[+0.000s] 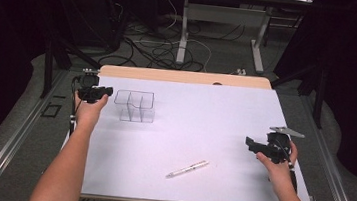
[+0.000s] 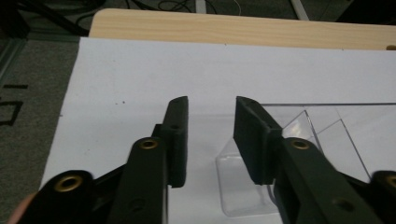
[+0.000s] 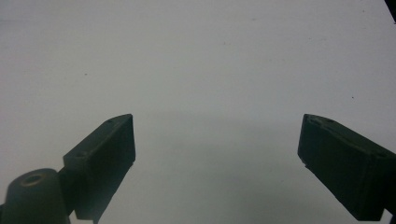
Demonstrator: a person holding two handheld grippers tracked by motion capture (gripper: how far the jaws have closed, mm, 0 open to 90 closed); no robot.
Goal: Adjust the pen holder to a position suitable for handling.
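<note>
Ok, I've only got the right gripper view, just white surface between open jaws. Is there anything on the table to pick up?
Observer: Yes, a white pen lies on the sheet, left of the right gripper in the high view and nearer the person.
Operator: Anything else?
Observer: A clear divided organizer stands towards the sheet's far left corner.
Operator: And the left gripper?
Observer: The left gripper is at the organizer's left wall, jaws apart, clamping nothing.

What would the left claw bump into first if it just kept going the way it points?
Probably the clear plastic organizer. The left claw points right at its near left wall, and the right jaw already overlaps that wall in the left gripper view, though depth is unclear.
</note>
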